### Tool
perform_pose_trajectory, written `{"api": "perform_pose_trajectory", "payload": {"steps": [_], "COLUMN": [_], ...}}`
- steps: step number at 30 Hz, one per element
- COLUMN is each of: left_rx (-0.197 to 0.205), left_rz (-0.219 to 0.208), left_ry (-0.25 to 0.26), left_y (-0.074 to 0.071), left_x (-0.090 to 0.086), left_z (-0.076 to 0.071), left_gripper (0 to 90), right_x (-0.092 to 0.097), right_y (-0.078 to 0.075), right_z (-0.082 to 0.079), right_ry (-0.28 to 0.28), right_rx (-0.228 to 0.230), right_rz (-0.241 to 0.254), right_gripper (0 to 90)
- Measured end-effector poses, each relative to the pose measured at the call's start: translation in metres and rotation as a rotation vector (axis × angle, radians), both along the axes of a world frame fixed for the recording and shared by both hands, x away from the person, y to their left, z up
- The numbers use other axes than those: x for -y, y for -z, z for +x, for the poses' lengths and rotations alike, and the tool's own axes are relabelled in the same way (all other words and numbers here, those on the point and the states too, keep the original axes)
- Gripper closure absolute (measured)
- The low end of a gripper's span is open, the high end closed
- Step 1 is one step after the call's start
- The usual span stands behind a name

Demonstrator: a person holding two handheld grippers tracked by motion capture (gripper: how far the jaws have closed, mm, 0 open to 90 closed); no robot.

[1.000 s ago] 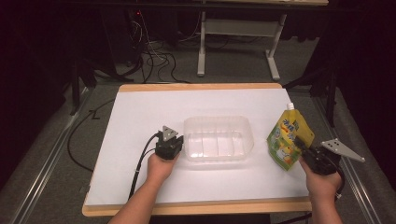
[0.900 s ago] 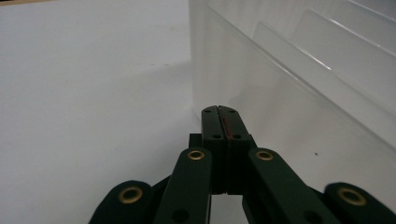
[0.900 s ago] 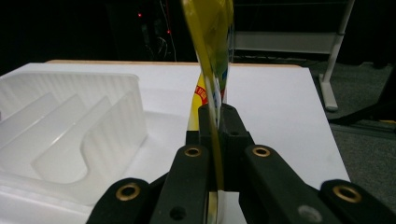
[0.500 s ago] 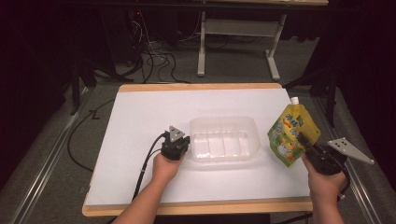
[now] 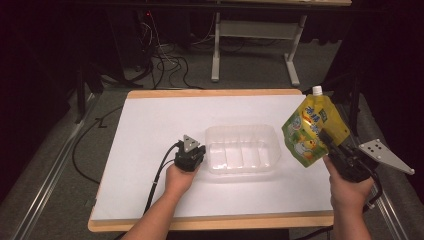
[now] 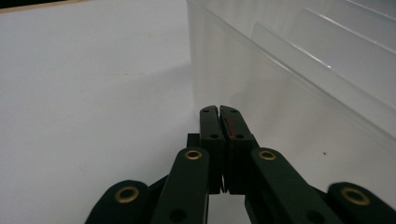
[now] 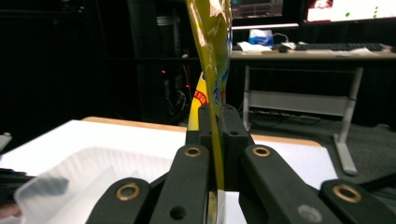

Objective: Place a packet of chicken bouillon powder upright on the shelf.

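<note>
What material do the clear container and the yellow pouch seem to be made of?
Clear container: probably thin moulded plastic, translucent and glossy; the white table shows through its ribbed walls. Yellow pouch: likely flexible plastic film, shiny and printed, with a white spout; it creases.

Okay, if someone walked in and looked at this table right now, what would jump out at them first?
The bright yellow spouted pouch stands out, clamped in the right hand-held gripper and held in the air above the table's right edge. Next comes the clear plastic tub at the middle of the white tabletop, with the shut left hand-held gripper against its left end.
</note>
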State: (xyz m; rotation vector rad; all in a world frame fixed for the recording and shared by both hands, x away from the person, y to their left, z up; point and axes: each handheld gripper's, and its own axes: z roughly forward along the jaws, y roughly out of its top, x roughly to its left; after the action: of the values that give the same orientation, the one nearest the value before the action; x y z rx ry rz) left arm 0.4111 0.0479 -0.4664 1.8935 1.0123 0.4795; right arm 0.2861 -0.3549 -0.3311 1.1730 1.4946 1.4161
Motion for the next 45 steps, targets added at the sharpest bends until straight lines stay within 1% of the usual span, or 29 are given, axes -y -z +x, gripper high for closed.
{"api": "perform_pose_trajectory", "payload": {"steps": [2, 3, 4, 5, 6, 7, 8, 9, 11, 12, 14, 15, 16, 17, 18, 19, 20, 21, 22, 25, 26, 28, 35, 39, 42, 45], "left_rx": [0.015, 0.035, 0.044, 0.044, 0.048, 0.054, 0.06, 0.071, 0.076, 0.08, 0.09, 0.113, 0.139, 0.155, 0.158, 0.166, 0.175, 0.179, 0.179, 0.182, 0.181, 0.175, 0.165, 0.163, 0.167, 0.161], "left_rz": [-0.01, -0.009, -0.01, -0.01, -0.01, -0.012, -0.016, -0.026, -0.028, -0.029, -0.042, -0.047, -0.059, -0.06, -0.06, -0.07, -0.082, -0.084, -0.084, -0.085, -0.086, -0.09, -0.08, -0.083, -0.08, -0.074], "left_ry": [-0.008, -0.018, -0.024, -0.024, -0.031, -0.035, -0.038, -0.043, -0.042, -0.04, -0.046, -0.047, -0.038, -0.033, -0.036, -0.041, -0.037, -0.029, -0.029, -0.028, -0.031, -0.03, -0.022, -0.023, -0.023, -0.019], "left_y": [-0.001, -0.001, -0.001, -0.001, 0.0, 0.001, 0.002, 0.006, 0.008, 0.01, 0.014, 0.013, 0.013, 0.013, 0.014, 0.014, 0.014, 0.014, 0.014, 0.015, 0.015, 0.015, 0.015, 0.015, 0.015, 0.015], "left_x": [-0.001, -0.002, -0.003, -0.003, -0.004, -0.005, -0.007, -0.009, -0.01, -0.011, -0.012, -0.012, -0.012, -0.012, -0.012, -0.013, -0.014, -0.014, -0.014, -0.014, -0.015, -0.015, -0.015, -0.014, -0.014, -0.014], "left_z": [-0.001, -0.003, -0.005, -0.005, -0.006, -0.007, -0.009, -0.013, -0.015, -0.016, -0.019, -0.021, -0.023, -0.024, -0.024, -0.025, -0.027, -0.028, -0.028, -0.029, -0.028, -0.028, -0.027, -0.026, -0.027, -0.026], "left_gripper": [88.7, 88.8, 89.2, 89.6, 89.6, 90.0, 90.0, 90.0, 90.0, 90.0, 90.0, 90.0, 90.0, 90.0, 90.0, 90.0, 90.0, 90.0, 90.0, 90.0, 90.0, 90.0, 89.5, 89.0, 88.8, 88.7], "right_x": [-0.008, -0.013, -0.017, -0.021, -0.021, -0.029, -0.029, -0.038, -0.041, -0.049, -0.052, -0.059, -0.063, -0.063, -0.069, -0.069, -0.076, -0.078, -0.078, -0.089, -0.089, -0.095, -0.103, -0.11, -0.113, -0.115], "right_y": [-0.004, -0.005, -0.005, -0.005, -0.005, -0.005, -0.005, -0.005, -0.004, -0.001, 0.0, 0.003, 0.004, 0.004, 0.007, 0.007, 0.01, 0.011, 0.011, 0.016, 0.016, 0.018, 0.021, 0.025, 0.028, 0.03], "right_z": [0.002, 0.004, 0.006, 0.007, 0.007, 0.01, 0.01, 0.012, 0.014, 0.018, 0.02, 0.024, 0.026, 0.026, 0.03, 0.03, 0.034, 0.036, 0.036, 0.042, 0.042, 0.046, 0.052, 0.057, 0.06, 0.061], "right_ry": [-0.015, -0.03, -0.038, -0.043, -0.043, -0.052, -0.052, -0.057, -0.06, -0.069, -0.07, -0.071, -0.071, -0.071, -0.074, -0.074, -0.079, -0.08, -0.08, -0.076, -0.076, -0.068, -0.054, -0.049, -0.038, -0.034], "right_rx": [0.004, 0.006, 0.003, 0.001, 0.001, 0.001, 0.001, 0.0, -0.003, -0.004, -0.006, -0.011, -0.015, -0.015, -0.024, -0.024, -0.035, -0.035, -0.035, -0.044, -0.044, -0.049, -0.055, -0.068, -0.07, -0.073], "right_rz": [0.006, 0.012, 0.014, 0.013, 0.013, 0.007, 0.007, 0.002, 0.0, 0.002, 0.003, 0.006, 0.007, 0.007, 0.006, 0.006, 0.005, 0.001, 0.001, -0.012, -0.012, -0.005, -0.008, -0.028, -0.019, -0.011], "right_gripper": [90.0, 90.0, 90.0, 90.0, 90.0, 90.0, 90.0, 90.0, 90.0, 90.0, 90.0, 90.0, 90.0, 90.0, 90.0, 90.0, 90.0, 90.0, 90.0, 90.0, 90.0, 90.0, 90.0, 90.0, 90.0, 90.0]}}
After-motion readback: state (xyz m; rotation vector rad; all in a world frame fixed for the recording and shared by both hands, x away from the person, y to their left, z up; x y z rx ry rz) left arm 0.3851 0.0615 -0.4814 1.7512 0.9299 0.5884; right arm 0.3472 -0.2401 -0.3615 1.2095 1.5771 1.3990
